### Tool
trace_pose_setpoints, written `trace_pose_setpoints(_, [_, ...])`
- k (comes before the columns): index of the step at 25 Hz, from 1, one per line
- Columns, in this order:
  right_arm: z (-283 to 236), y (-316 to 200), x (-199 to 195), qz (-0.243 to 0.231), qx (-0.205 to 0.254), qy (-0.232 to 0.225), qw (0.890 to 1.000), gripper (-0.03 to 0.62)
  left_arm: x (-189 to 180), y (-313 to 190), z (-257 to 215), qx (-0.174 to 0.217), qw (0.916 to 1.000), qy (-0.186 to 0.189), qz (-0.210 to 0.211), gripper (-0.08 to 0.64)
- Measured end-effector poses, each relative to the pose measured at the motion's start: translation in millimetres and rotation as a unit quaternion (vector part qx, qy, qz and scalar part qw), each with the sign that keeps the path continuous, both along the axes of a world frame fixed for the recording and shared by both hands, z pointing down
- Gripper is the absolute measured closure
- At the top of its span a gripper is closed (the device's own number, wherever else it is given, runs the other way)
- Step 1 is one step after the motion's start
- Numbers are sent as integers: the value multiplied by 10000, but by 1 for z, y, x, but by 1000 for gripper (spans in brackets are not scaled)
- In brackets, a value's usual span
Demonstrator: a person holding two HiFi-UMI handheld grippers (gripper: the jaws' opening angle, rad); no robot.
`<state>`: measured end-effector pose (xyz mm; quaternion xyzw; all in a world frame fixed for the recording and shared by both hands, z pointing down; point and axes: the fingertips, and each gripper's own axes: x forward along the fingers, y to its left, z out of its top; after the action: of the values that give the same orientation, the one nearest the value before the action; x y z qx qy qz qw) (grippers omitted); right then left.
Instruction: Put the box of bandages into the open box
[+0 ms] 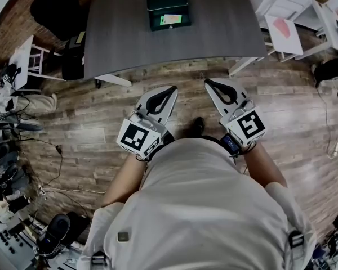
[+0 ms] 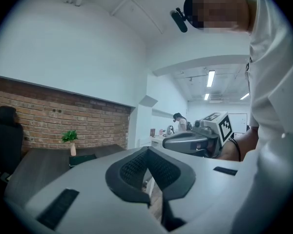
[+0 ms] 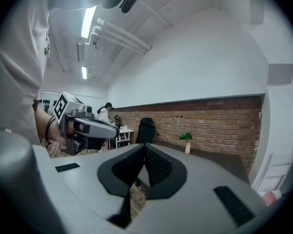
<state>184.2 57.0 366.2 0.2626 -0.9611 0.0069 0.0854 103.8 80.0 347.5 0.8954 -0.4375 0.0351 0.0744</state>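
Most of the head view is wood-plank floor (image 1: 73, 122), with a dark grey table (image 1: 124, 32) at 12 o'clock and the person (image 1: 203, 207) filling 6 o'clock.

1. Brick wall (image 2: 49, 121): shown only in the two gripper views, behind the table. The same views add ceiling strip lights (image 3: 88, 21) and a second person (image 3: 106, 112) far off.
2. Black chair (image 3: 146, 129): stands at the table's end. The head view shows it from above at 11 o'clock.
3. Left gripper (image 1: 173, 88) and right gripper (image 1: 208, 82): held side by side over the floor, well apart from the table, both pointing toward 12 o'clock. Each gripper view shows its own ribbed pads pressed together at the tips, with nothing between them. Each also shows the other gripper from the side.
4. Open box (image 1: 168, 10): dark green, lid raised, on the table at 12 o'clock. The left gripper view shows it only as a low dark shape seen from the side.
5. Marker cubes (image 1: 137, 136): one on each gripper, bearing black-and-white square patterns and no readable lettering.
6. Potted plant (image 2: 71, 136): stands on the table just beside the box, in the gripper views.
7. Pale packet (image 1: 170, 19): lies inside the open box, visible only from the head view. It is white with green and pink patches, and its print is too small to read. Whether it is the box of bandages cannot be told.
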Motion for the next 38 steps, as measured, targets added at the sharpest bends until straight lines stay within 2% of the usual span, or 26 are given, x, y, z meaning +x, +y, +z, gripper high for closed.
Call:
trace_pose_setpoints(9, [-20,81,-43,180,219,-45,9996,571,-57,70,-15,177,9998,-43,129,545])
trace_pose_setpoints(17, [-25,161,-82,447,423,36,9981,571,-105,141,-26,474,9985,98,256,545])
trace_pose_setpoints(24, [-19,219,-104,674,447,23,9967,571,-117,190,-26,589,9966,151,548,545])
trace_pose_setpoints(27, [-13,237,-110,920,197,-22,9956,571,-125,206,-24,610,9961,149,619,545])
trace_pose_setpoints(30, [-9,250,-116,892,307,-24,9955,571,-131,217,-23,623,9959,170,633,545])
trace_pose_setpoints(33, [-6,258,-121,963,136,-24,9953,571,-135,223,-22,620,9959,203,628,545])
trace_pose_setpoints(38, [-10,261,-128,999,194,12,9948,571,-143,228,-20,601,9960,237,618,545])
